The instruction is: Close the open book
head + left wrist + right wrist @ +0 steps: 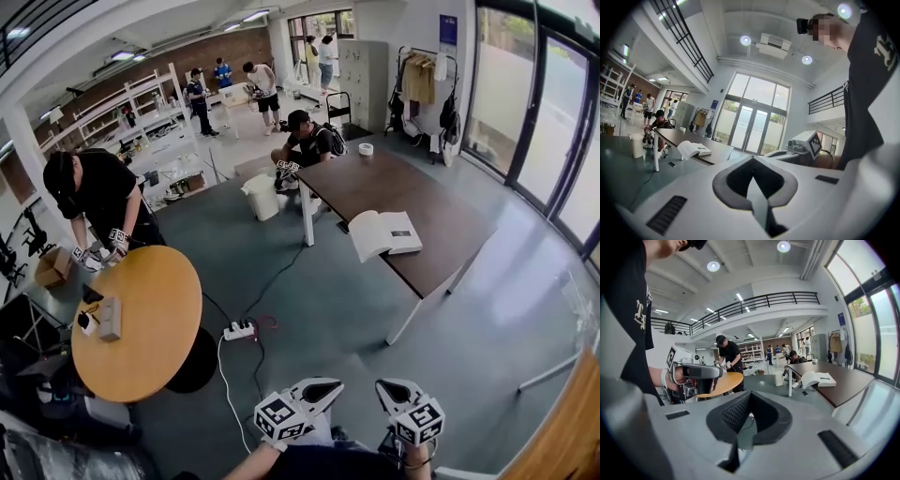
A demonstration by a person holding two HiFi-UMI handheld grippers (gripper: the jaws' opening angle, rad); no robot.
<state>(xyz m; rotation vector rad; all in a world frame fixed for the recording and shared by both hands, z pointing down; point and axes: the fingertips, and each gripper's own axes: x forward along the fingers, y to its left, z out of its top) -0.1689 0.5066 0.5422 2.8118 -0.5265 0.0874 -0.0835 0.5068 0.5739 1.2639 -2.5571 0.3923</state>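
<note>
Head view: I hold both tongs low at the bottom centre. The left gripper (336, 383) has its jaws pressed together with nothing in them. The right gripper (383, 385) looks the same, tips meeting, empty. The open white-paged book (384, 232) lies upper right of centre, on the near end of the dark brown rectangular table (375, 183), well apart from both tongs. Its left pages are arched up and its right side is flat. A white tape roll (366, 148) sits at the table's far end. A round orange wooden table (141, 319) fills the lower left, and a person in black (98, 192) bends over its far edge. A white power strip (239, 330) lies on the grey floor between the two tables.

Left gripper view: the jaws are closed along one seam at lower centre, with nothing between them. The book (693, 149) is small at mid-left, on the brown table, far beyond the jaw tips. My other tool shows at mid-right.

Right gripper view: the jaws meet at the tip at lower centre and hold nothing; only floor shows through the loop. The book (818, 379) sits at mid-right on the table. My left tool is at mid-left, gripped in my hand (677, 376).
</note>
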